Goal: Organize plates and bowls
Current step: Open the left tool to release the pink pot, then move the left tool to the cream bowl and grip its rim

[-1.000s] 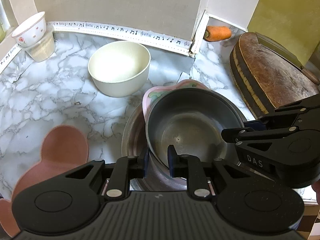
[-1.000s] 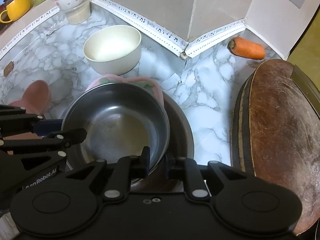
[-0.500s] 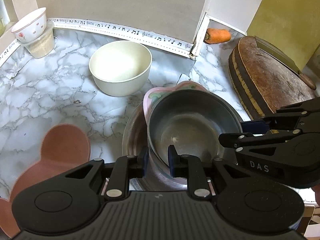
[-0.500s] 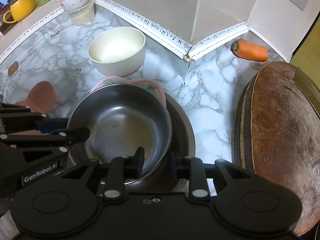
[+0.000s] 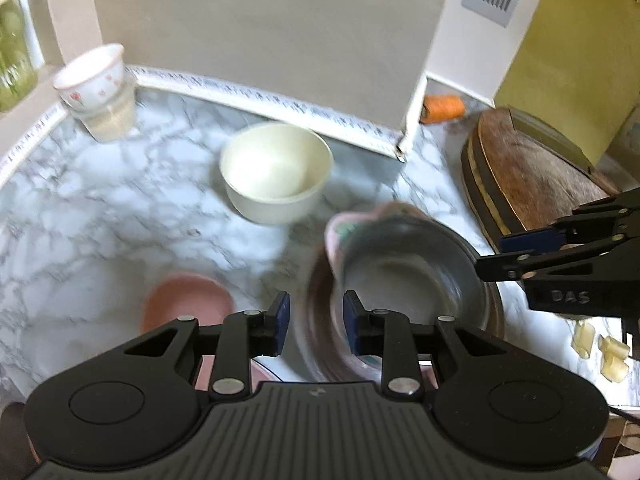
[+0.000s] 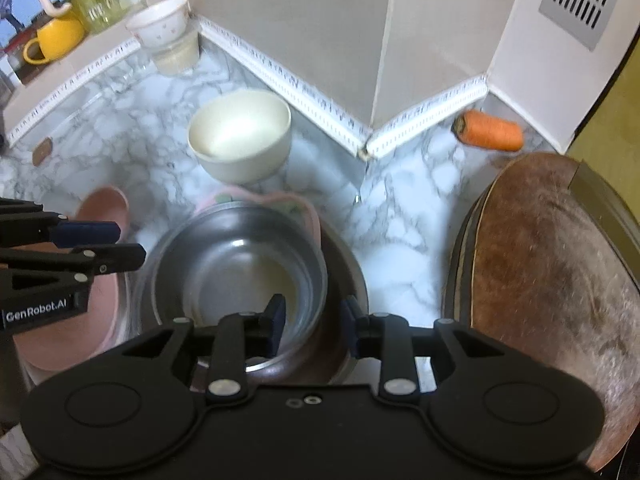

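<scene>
A steel bowl (image 5: 404, 276) (image 6: 240, 268) sits in a pink flower-shaped dish (image 5: 340, 232) (image 6: 276, 200), which rests in a wide steel plate (image 5: 312, 320) (image 6: 352, 272). My left gripper (image 5: 314, 320) is open, its jaws apart on either side of the stack's left rim. My right gripper (image 6: 312, 320) is open, its jaws straddling the steel bowl's near rim. A cream bowl (image 5: 276, 172) (image 6: 240, 140) stands behind the stack. A pink bear-shaped plate (image 5: 188, 304) (image 6: 80, 280) lies to the left.
A white flowered cup (image 5: 92, 76) stacked on a beige cup stands at the back left. A carrot (image 6: 488, 132) lies by the wall. A wooden chopping block (image 6: 552, 260) fills the right side. Pale food pieces (image 5: 600, 348) lie on the marble. A yellow mug (image 6: 52, 40) sits on the ledge.
Both grippers have opened, letting go of the steel bowl's rim, and have drawn back and up. The bowl stays nested in the stack.
</scene>
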A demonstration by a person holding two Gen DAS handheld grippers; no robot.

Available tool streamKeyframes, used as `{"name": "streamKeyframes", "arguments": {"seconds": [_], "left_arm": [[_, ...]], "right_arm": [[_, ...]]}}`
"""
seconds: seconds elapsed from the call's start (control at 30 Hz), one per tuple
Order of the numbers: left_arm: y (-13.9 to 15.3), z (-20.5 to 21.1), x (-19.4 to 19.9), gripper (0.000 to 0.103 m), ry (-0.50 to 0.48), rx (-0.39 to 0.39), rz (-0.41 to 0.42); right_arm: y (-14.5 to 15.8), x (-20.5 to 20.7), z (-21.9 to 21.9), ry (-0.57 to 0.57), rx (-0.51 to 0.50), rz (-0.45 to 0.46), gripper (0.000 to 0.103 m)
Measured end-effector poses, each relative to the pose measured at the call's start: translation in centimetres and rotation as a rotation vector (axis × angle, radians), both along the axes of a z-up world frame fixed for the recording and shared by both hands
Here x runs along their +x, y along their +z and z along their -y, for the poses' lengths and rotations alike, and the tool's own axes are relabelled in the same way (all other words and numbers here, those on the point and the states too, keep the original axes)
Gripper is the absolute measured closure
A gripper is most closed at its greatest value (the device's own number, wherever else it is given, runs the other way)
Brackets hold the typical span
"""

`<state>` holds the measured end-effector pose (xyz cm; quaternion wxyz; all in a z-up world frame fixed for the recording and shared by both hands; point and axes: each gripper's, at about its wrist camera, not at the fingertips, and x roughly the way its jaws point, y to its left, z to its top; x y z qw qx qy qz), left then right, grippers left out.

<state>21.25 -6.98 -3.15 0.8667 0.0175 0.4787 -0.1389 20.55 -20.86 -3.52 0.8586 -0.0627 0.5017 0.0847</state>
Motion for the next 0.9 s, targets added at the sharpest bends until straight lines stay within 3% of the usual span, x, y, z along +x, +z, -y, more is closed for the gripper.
{"name": "streamKeyframes", "arguments": {"seconds": [0.1,0.17,0.2,0.23,0.3,0.53,0.9], "left_arm": [[0.7,-1.0,0.7,0.075,0.025,-0.01,0.015],[1.0,-1.6,1.3,0.071,0.044,-0.014,0.023],[1.1,-1.9,1.5,0.061,0.052,-0.015,0.028],[1.1,-2.1,1.7,0.043,0.063,-0.014,0.036],[1.4,-2.6,2.1,0.03,0.091,-0.015,0.069],[1.2,-3.9,5.5,0.03,0.149,-0.049,0.064],[-2.5,-4.8,12.1,0.03,0.252,-0.099,-0.008]], "right_arm": [[1.1,0.7,-0.3,0.012,0.015,0.015,0.065],[1.7,1.4,-0.6,0.019,0.032,0.028,0.052],[1.9,1.7,-0.7,0.022,0.038,0.036,0.052],[2.1,2.0,-0.9,0.024,0.044,0.042,0.052],[2.3,3.0,-1.2,0.027,0.056,0.045,0.051],[2.0,6.7,-2.3,0.018,0.096,0.044,0.049],[-1.7,12.6,-3.4,-0.056,0.14,-0.015,0.05]]}}
